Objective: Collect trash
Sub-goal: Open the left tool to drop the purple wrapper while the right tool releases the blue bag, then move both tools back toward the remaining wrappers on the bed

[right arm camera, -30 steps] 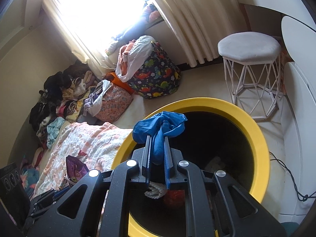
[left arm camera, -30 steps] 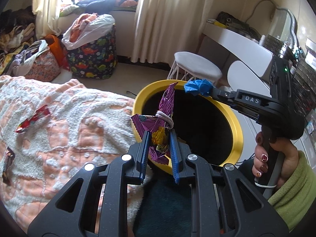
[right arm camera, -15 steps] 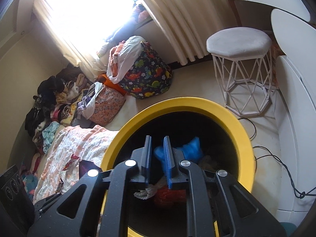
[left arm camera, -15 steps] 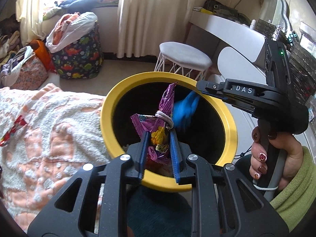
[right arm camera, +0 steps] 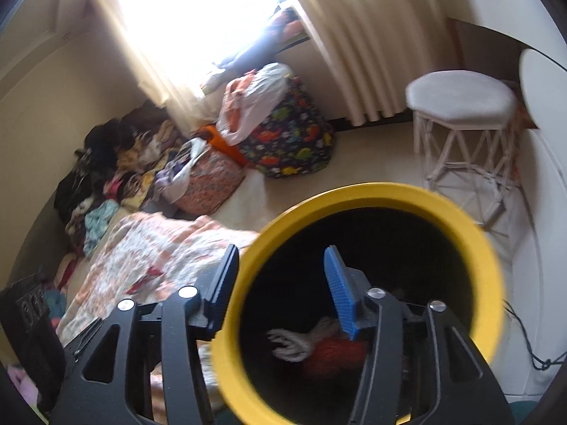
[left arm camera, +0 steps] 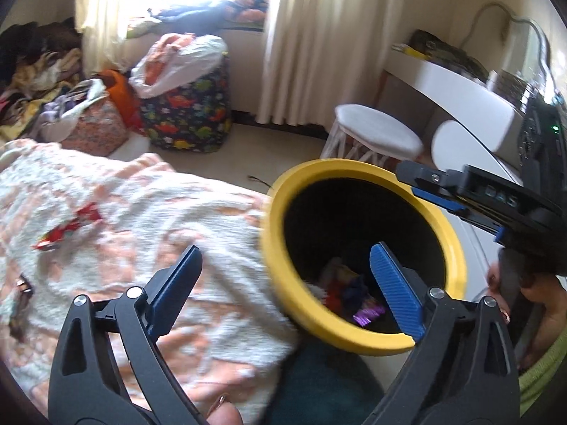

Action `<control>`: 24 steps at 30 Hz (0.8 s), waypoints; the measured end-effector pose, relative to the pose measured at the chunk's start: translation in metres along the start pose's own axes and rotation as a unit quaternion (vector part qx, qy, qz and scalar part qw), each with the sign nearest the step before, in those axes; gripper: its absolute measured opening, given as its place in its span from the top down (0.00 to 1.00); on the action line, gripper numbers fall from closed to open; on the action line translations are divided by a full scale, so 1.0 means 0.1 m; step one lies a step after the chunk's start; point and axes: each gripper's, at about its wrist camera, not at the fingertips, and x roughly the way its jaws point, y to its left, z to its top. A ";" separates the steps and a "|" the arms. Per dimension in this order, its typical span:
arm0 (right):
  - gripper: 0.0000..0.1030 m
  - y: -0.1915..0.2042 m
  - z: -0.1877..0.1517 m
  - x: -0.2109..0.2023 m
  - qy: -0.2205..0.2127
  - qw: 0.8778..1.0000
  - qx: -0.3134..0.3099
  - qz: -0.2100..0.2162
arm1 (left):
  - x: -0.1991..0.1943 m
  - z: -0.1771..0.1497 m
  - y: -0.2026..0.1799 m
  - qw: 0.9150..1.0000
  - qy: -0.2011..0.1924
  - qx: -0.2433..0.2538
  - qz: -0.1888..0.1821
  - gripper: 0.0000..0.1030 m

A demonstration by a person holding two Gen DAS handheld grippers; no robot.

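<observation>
We have the left gripper (left arm camera: 283,272) spread wide and empty, straddling the near rim of the yellow bin (left arm camera: 358,336). Right gripper (right arm camera: 280,276) is also wide apart, holding nothing, over the same bin (right arm camera: 492,269). Purple wrapper (left arm camera: 366,313) lies at the bin's bottom; a red wrapper (left arm camera: 67,230) sits on the blanket (left arm camera: 149,209) left of the bin.

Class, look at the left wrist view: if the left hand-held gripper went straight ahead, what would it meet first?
Probably the near rim of the round yellow bin, which sits between the open left hand-held gripper fingers; depth is unclear.
</observation>
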 end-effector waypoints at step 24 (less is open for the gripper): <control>0.42 1.88 -0.39 1.24 0.125 0.980 -0.123 0.096 | -0.70 -0.36 1.96 0.979 -0.037 -0.144 0.138 0.14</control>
